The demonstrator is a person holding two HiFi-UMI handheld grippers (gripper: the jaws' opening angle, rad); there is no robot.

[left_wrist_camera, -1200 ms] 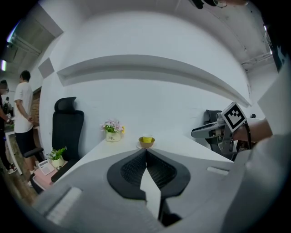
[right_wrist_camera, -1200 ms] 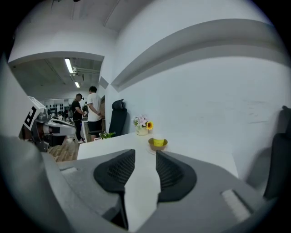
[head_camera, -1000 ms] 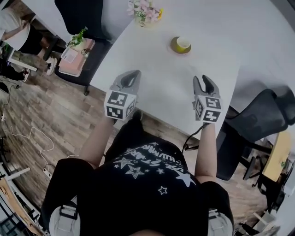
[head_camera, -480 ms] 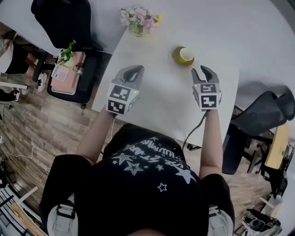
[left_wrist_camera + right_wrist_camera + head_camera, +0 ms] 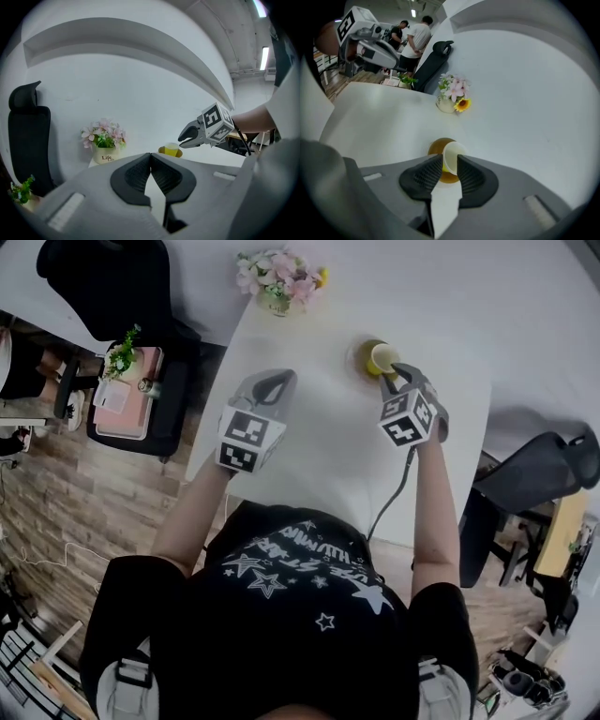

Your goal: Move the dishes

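The white table [image 5: 319, 456] spreads under and ahead of both tools. Your left gripper [image 5: 150, 157] hangs over it with its jaw tips met and nothing between them; the dishes lie ahead of it, off to its right. The flower pot [image 5: 449, 104] stands well beyond your right gripper [image 5: 449, 159], a little left of its line and clear of the work. Just under that gripper's tips sits the amber saucer [image 5: 437, 146], and on it the small yellow cup [image 5: 452, 152], white inside. The right jaws have just been closing and stand part-way apart with the cup between them, the left pad at its outer wall and the right pad over its rim; no firm clamp shows yet. Judge both pieces stiff, glazed, slippery, breakable and light. The cup probably rests loose on the saucer, so lifting it may leave the saucer behind or drag it. Take the cup squarely across its wall, close gently, and take the saucer by its raised edge
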